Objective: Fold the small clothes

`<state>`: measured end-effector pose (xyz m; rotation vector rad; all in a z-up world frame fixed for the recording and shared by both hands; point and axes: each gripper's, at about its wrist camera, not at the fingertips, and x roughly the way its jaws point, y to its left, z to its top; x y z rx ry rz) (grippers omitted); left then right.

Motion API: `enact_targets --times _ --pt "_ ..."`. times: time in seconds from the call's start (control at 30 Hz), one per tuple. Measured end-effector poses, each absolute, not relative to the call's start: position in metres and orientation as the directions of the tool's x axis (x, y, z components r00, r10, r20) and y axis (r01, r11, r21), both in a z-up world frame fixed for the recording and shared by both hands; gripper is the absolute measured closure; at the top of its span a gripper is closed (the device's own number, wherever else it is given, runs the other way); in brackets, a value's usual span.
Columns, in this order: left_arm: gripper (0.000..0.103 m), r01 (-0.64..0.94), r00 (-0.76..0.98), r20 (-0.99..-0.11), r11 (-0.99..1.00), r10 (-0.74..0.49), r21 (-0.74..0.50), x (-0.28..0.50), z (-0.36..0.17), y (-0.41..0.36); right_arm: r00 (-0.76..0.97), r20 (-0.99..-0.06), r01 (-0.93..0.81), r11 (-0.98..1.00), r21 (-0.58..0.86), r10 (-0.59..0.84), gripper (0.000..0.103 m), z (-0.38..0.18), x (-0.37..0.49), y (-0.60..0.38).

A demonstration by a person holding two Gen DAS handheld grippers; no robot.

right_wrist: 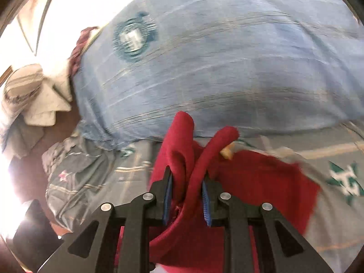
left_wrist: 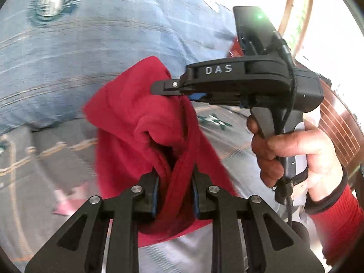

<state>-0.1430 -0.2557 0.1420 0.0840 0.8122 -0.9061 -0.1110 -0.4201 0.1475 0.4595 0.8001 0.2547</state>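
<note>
Black left tongs (left_wrist: 174,195) pinch a bunched fold of the red garment (left_wrist: 136,113); right tongs (right_wrist: 187,193) clamp another fold, holding it raised above the patterned bedsheet (right_wrist: 113,166).

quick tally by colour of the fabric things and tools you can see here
red garment: 1, gripped by both tools
blue checked pillow: 1
grey patterned bedsheet: 1
pale folded cloths: 1 stack, number unclear
black tools: 2, left tool, right tool
total: 6
</note>
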Motion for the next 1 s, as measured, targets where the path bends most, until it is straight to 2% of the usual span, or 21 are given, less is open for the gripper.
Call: enact_targets --times 0.2,0.3,0.33,0.37,0.4,0.43,0.47,0.5,0.53,0.67,0.77,0.8,0.83,0.87,0.9,0.97,1.0 --pt "0.085 0.738 0.258 -0.732 0.617 -0.631 -0.273 -0.154 0.098 -0.311 0.681 -0.665 0.144 0.835 0.531 0.306 0.082 0.090 -0.142 -0.484" --pt "0.082 0.739 0.237 -0.748 0.615 -0.620 -0.275 -0.159 0.086 -0.313 0.663 -0.684 0.233 0.784 0.575 0.305 0.082 0.054 -0.147 -0.499" --pt "0.077 0.754 0.234 -0.743 0.600 -0.627 -0.269 -0.163 0.090 -0.309 0.662 -0.677 0.241 0.765 0.597 0.320 0.079 0.048 -0.149 -0.502" --pt "0.067 0.764 0.219 -0.738 0.582 -0.638 -0.277 -0.167 0.097 -0.303 0.669 -0.659 0.245 0.737 0.631 0.342 0.073 0.046 -0.152 -0.505" --pt "0.063 0.777 0.177 -0.716 0.543 -0.675 -0.319 -0.170 0.109 -0.291 0.675 -0.648 0.246 0.720 0.649 0.354 0.072 0.049 -0.155 -0.508" --pt "0.054 0.783 0.158 -0.691 0.516 -0.706 -0.347 -0.175 0.117 -0.279 0.684 -0.636 0.246 0.708 0.662 0.358 0.065 0.054 -0.158 -0.509" --pt "0.043 0.791 0.158 -0.667 0.498 -0.728 -0.356 -0.188 0.124 -0.266 0.693 -0.626 0.244 0.701 0.670 0.357 0.053 0.058 -0.161 -0.509" --pt "0.040 0.800 0.185 -0.644 0.495 -0.742 -0.340 -0.194 0.134 -0.251 0.705 -0.610 0.233 0.693 0.682 0.363 0.047 0.064 -0.166 -0.506" --pt "0.039 0.805 0.230 -0.630 0.509 -0.741 -0.305 -0.197 0.143 -0.236 0.711 -0.597 0.222 0.686 0.693 0.372 0.038 0.067 -0.170 -0.505" --pt "0.039 0.767 0.373 -0.658 0.616 -0.654 -0.178 -0.186 0.145 -0.205 0.684 -0.607 0.197 0.698 0.688 0.406 0.033 0.071 -0.182 -0.484" --pt "0.039 0.715 0.384 -0.701 0.674 -0.601 -0.185 -0.171 0.124 -0.196 0.654 -0.641 0.216 0.713 0.667 0.402 0.029 0.062 -0.179 -0.468" --pt "0.039 0.696 0.372 -0.718 0.688 -0.588 -0.204 -0.166 0.114 -0.195 0.649 -0.651 0.219 0.723 0.656 0.395 0.030 0.060 -0.178 -0.466" --pt "0.039 0.685 0.364 -0.733 0.699 -0.575 -0.208 -0.166 0.106 -0.194 0.642 -0.667 0.214 0.747 0.630 0.379 0.037 0.059 -0.176 -0.462" --pt "0.039 0.674 0.352 -0.753 0.709 -0.556 -0.208 -0.165 0.097 -0.195 0.632 -0.693 0.208 0.785 0.583 0.347 0.064 0.061 -0.175 -0.456" --pt "0.040 0.672 0.345 -0.761 0.711 -0.549 -0.208 -0.165 0.091 -0.196 0.634 -0.710 0.216 0.811 0.543 0.307 0.074 0.065 -0.178 -0.453" --pt "0.039 0.679 0.349 -0.758 0.706 -0.551 -0.201 -0.170 0.091 -0.198 0.667 -0.680 0.200 0.805 0.558 0.305 0.084 0.075 -0.192 -0.455" --pt "0.039 0.684 0.356 -0.753 0.703 -0.554 -0.193 -0.169 0.094 -0.202 0.687 -0.660 0.183 0.806 0.562 0.304 0.085 0.083 -0.203 -0.456"
